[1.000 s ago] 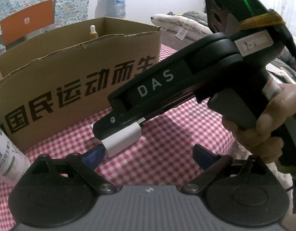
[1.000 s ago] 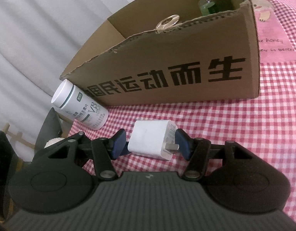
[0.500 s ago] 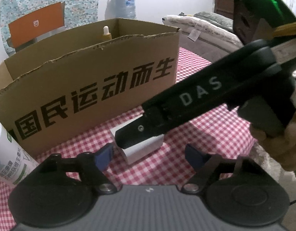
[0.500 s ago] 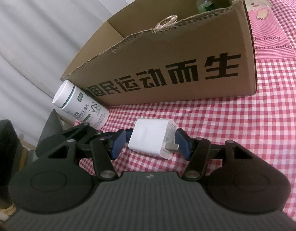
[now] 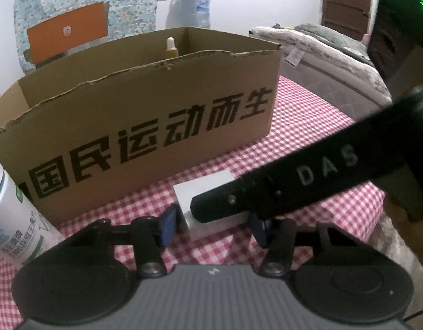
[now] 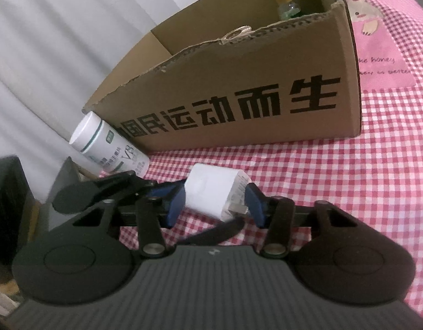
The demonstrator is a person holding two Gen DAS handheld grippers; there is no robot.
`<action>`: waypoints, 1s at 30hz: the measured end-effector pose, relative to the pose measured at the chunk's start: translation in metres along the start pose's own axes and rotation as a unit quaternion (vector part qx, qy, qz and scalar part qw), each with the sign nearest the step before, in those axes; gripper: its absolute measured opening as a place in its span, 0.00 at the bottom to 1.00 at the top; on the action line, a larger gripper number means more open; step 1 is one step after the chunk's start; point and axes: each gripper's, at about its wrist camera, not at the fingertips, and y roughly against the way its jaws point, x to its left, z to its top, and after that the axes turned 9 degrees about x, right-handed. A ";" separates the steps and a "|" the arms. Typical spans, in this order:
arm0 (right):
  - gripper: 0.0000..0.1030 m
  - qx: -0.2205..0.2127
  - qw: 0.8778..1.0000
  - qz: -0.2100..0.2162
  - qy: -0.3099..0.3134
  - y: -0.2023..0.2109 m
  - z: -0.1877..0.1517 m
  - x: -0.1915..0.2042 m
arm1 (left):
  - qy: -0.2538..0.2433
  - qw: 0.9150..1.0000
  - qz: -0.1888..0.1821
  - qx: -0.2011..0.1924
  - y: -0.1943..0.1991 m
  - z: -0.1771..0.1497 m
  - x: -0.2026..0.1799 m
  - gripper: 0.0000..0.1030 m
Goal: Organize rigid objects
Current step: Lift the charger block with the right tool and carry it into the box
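The right gripper (image 6: 215,202) is clamped on the white charger (image 6: 214,191), prongs against its right pad, above the checked cloth (image 6: 348,178). The left gripper (image 5: 211,224) stands wide apart, holding nothing, just beneath the charger. Ahead stands the cardboard box (image 6: 238,96); a white bottle (image 6: 107,145) lies front-left.

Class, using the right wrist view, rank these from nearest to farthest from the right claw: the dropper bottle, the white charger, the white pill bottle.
1. White charger: gripped between the fingers of the right claw.
2. White pill bottle: to the left, on the table beside the cardboard box.
3. Dropper bottle: standing inside the box, at its far right end.
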 end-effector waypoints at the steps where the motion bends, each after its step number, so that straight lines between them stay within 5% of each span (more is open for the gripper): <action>1: 0.44 -0.002 1.000 -0.001 -0.002 0.000 0.000 0.000 | -0.001 1.000 0.001 0.000 0.000 0.000 0.000 0.54; 10: 0.37 -0.016 1.000 -0.010 -0.007 0.010 -0.003 0.006 | 0.003 1.000 0.006 -0.011 0.013 -0.001 -0.001 0.54; 19: 0.37 -0.076 0.996 -0.016 0.041 0.051 0.008 0.048 | -0.003 0.996 0.040 -0.082 0.071 0.017 -0.003 0.54; 25: 0.38 -0.115 0.989 -0.025 0.088 0.077 0.045 0.075 | 0.002 0.991 0.056 -0.120 0.096 0.056 0.008 0.54; 30: 0.39 -0.103 0.990 -0.027 0.097 0.079 0.096 0.066 | 0.031 0.993 0.052 -0.098 0.079 0.100 0.026 0.54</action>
